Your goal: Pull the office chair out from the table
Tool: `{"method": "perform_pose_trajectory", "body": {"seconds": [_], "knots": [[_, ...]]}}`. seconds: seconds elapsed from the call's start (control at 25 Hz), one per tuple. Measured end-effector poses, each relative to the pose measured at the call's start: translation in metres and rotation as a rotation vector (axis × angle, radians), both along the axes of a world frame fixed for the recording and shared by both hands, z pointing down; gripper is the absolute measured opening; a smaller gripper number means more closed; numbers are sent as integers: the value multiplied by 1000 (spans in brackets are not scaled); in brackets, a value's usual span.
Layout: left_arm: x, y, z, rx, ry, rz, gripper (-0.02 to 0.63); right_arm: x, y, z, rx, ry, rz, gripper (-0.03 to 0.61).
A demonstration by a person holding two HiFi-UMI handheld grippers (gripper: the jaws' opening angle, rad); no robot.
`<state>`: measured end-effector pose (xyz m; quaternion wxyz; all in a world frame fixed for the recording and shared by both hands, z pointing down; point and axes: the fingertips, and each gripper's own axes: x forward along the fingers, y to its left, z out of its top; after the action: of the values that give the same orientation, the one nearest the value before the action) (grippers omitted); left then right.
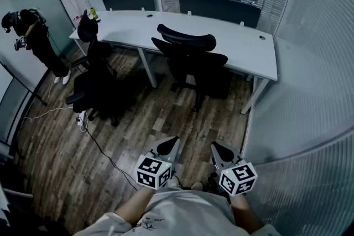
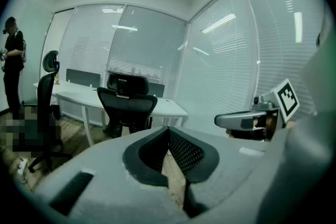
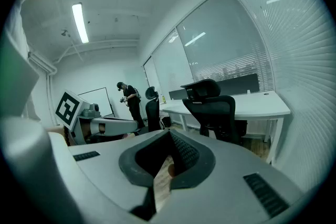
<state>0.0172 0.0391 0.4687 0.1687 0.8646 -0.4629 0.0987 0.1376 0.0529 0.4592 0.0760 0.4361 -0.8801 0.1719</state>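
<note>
Head view puts the office chair (image 1: pixel 191 61) straight ahead, well apart from both grippers, its seat tucked under the table (image 1: pixel 243 47) and backrest facing them, with the left gripper (image 1: pixel 173 142) and right gripper (image 1: pixel 217 148) about equally near, fingers (image 2: pixel 185 151) closed on nothing.

Smooth matt table (image 1: pixel 243 50); wood-grain floor (image 1: pixel 155 124)
</note>
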Motion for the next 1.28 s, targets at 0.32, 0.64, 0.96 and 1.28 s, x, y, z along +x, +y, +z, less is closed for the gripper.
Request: {"method": "perform_pose_trajectory", "body": {"seconds": [0.32,0.64,0.96,1.28], "knots": [[-19,-5,2,-6,2,-3,12,-20,-6,1,0,-15,3,6],[-30,-7,1,-4,12,14,11,-33,-9,-5,14,-54,15,8],[-59,-12,1,4,36,13,11,-60,-13,-4,21,-39,13,6],[-86,-14,-2,25,44,49,12,-93,-15,-7,32,-50,21,6]]}}
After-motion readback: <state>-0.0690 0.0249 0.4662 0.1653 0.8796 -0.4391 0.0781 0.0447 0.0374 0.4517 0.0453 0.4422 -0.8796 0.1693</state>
